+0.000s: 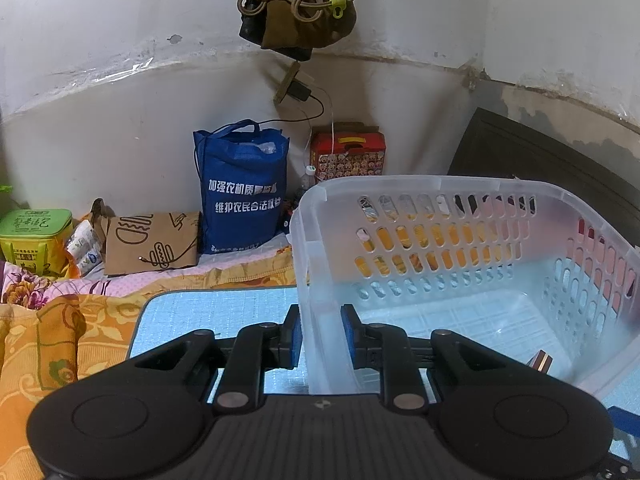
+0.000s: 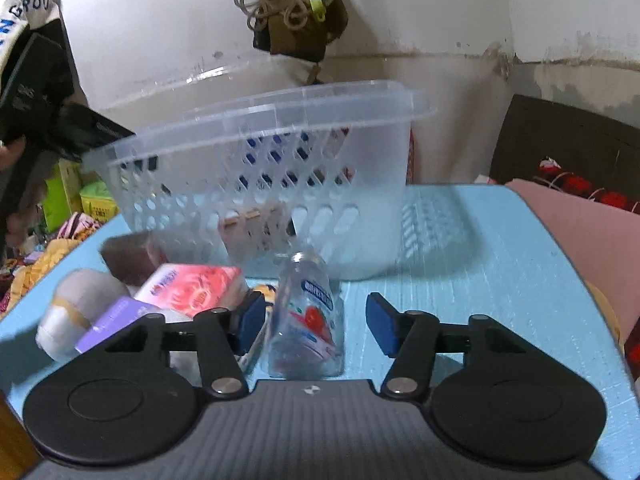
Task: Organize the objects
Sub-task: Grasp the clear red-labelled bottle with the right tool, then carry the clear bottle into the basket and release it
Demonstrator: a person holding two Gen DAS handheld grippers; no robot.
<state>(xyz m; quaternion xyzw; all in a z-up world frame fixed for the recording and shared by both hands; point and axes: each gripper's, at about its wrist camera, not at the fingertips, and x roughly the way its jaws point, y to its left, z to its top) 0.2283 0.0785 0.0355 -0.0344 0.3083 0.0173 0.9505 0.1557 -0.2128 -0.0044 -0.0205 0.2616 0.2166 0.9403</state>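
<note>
A translucent plastic basket (image 1: 460,208) with slotted walls stands on the light blue table (image 1: 224,312). My left gripper (image 1: 322,336) is shut on the basket's near corner wall, one blue pad outside and one inside. A small brown item (image 1: 541,360) lies on the basket floor. In the right wrist view the basket (image 2: 260,152) is just behind a clear bottle with a red and blue label (image 2: 308,312), which lies on the table. My right gripper (image 2: 316,322) is open around the bottle, with a gap at the right pad (image 2: 380,324).
Left of the bottle lie a pink tissue pack (image 2: 192,286), a purple box (image 2: 112,320), a grey roll (image 2: 80,300) and a brown object (image 2: 128,260). A pink cushion (image 2: 580,232) borders the table's right edge. A blue bag (image 1: 240,188), a paper bag (image 1: 152,244) and orange bedding (image 1: 60,340) lie beyond.
</note>
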